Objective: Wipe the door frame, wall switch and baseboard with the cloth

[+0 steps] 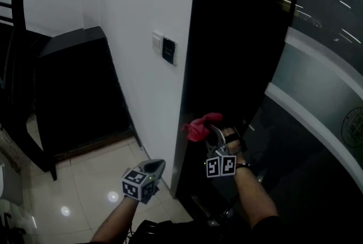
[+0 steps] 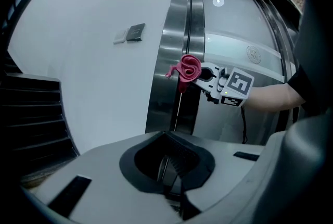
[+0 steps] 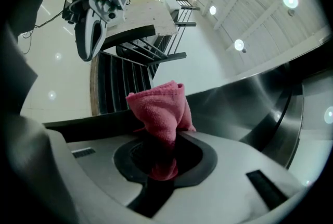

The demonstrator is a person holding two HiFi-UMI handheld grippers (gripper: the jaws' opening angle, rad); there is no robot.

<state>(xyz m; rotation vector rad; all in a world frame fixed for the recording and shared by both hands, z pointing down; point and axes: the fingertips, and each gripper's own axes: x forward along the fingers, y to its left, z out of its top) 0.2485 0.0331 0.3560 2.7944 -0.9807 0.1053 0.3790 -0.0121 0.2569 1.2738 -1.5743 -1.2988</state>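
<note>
A red cloth [image 1: 198, 127] is bunched in my right gripper [image 1: 213, 134], which is shut on it and holds it against the dark steel door frame [image 1: 193, 95], well below the wall switch [image 1: 165, 49]. The cloth [image 3: 158, 109] sticks up out of the jaws in the right gripper view, with the frame's steel [image 3: 250, 98] just behind it. My left gripper [image 1: 153, 168] hangs lower, beside the white wall's corner, shut on nothing. The left gripper view looks up at the cloth [image 2: 187, 69], the right gripper [image 2: 204, 76], the frame [image 2: 174, 61] and the switch [image 2: 131, 34].
A dark cabinet [image 1: 74, 89] and a black chair [image 1: 22, 95] stand on the left against the white wall. Glossy floor tiles [image 1: 96, 180] lie below. A glass panel with a pale band [image 1: 317, 95] fills the right side.
</note>
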